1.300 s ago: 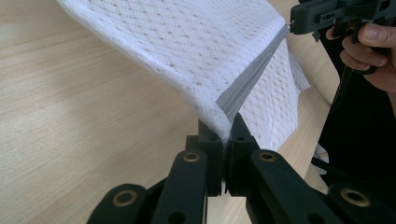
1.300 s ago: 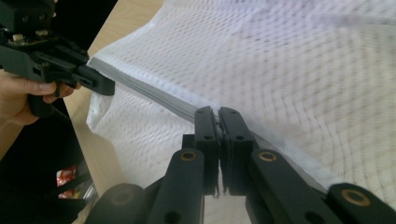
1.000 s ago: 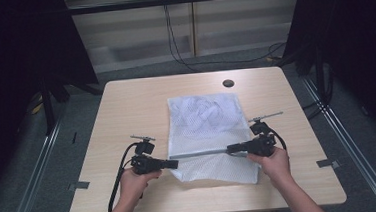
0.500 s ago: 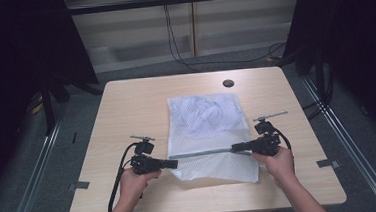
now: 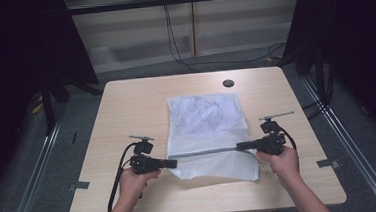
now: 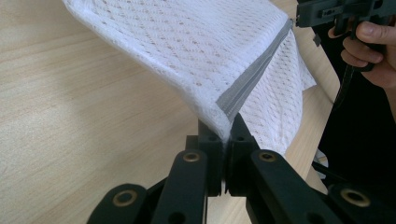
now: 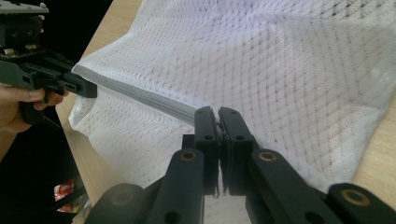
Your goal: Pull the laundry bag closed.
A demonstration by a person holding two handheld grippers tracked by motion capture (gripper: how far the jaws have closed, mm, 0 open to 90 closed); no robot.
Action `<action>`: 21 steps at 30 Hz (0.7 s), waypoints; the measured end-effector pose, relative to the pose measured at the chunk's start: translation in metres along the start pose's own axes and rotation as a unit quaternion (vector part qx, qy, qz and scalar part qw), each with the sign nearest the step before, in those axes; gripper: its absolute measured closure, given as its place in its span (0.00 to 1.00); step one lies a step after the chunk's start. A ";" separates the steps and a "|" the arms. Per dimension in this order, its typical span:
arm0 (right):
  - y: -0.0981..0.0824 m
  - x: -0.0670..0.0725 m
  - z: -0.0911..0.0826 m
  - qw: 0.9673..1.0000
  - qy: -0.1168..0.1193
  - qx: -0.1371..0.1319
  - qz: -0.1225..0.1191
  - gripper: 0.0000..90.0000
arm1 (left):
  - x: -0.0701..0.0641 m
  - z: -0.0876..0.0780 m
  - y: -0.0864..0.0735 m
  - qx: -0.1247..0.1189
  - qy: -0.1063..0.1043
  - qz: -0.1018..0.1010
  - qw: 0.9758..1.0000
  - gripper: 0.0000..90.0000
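Observation:
A white mesh bag (image 5: 204,117) lies flat on the wooden table (image 5: 126,105), with a grey zipper (image 5: 204,152) running across near its front end. My left gripper (image 5: 174,163) is shut on the zipper's left end, pinching mesh and zipper tape (image 6: 257,74) between its jaws (image 6: 225,128). My right gripper (image 5: 240,145) is shut on the zipper at its right end, where the grey strip (image 7: 140,95) runs into the closed jaws (image 7: 218,114). The zipper is stretched taut and lifted slightly between the two grippers. In the right gripper view the left gripper (image 7: 91,91) shows farther off.
A dark round hole (image 5: 228,83) sits near the table's far edge. Bare wood lies left and right of the bag. Black curtains and stands flank the table, and cables hang at the back. The front edge is close under both hands.
My right gripper has moved a little to the right along the zipper line, stretching it longer. The left gripper has stayed where it was.

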State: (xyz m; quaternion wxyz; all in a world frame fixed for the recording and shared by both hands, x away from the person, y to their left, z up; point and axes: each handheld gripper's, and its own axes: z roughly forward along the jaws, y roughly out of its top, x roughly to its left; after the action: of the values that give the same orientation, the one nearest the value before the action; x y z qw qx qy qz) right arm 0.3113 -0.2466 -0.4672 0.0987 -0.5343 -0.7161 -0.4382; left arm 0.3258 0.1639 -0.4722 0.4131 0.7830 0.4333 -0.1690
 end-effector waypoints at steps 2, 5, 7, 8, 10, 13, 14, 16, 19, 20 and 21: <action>0.000 -0.001 -0.002 1.000 0.002 -0.003 0.001 0.96 | 0.000 0.000 0.000 0.002 -0.001 0.002 1.000 0.98; 0.000 -0.001 -0.002 1.000 0.002 -0.002 0.001 0.96 | 0.000 0.000 0.000 0.002 -0.001 0.001 1.000 0.98; 0.000 0.000 -0.002 1.000 0.003 -0.003 0.000 0.96 | -0.001 0.000 0.000 0.000 0.000 -0.003 1.000 0.98; 0.000 0.000 -0.002 1.000 0.003 -0.003 0.001 0.96 | 0.000 0.000 0.000 0.000 0.001 -0.003 1.000 0.98; 0.000 0.000 -0.002 1.000 0.003 -0.002 0.001 0.96 | 0.000 0.000 0.000 0.001 0.001 -0.001 1.000 0.98; -0.001 0.000 -0.002 1.000 0.003 -0.002 0.000 0.96 | 0.000 0.000 0.000 0.000 0.002 -0.002 1.000 0.98; 0.000 0.000 -0.002 1.000 0.004 -0.002 0.000 0.96 | 0.000 0.000 0.000 0.001 0.002 -0.001 1.000 0.98; 0.000 0.000 -0.002 1.000 0.004 -0.003 -0.001 0.96 | 0.000 0.001 0.000 0.000 -0.001 -0.007 1.000 0.98; 0.000 0.000 -0.002 1.000 0.003 -0.002 0.000 0.96 | 0.000 0.001 0.000 0.000 0.000 -0.008 1.000 0.98; 0.000 -0.001 -0.002 1.000 0.003 -0.002 0.000 0.96 | 0.000 0.001 0.000 0.000 0.000 -0.008 1.000 0.98; -0.001 -0.001 -0.002 1.000 0.003 -0.002 -0.001 0.96 | 0.000 0.001 0.000 -0.001 0.000 -0.008 1.000 0.98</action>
State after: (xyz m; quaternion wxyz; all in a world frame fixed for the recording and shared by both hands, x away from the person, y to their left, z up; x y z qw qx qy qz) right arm 0.3104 -0.2489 -0.4665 0.0991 -0.5322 -0.7157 -0.4413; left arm 0.3254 0.1629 -0.4730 0.4120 0.7794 0.4397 -0.1718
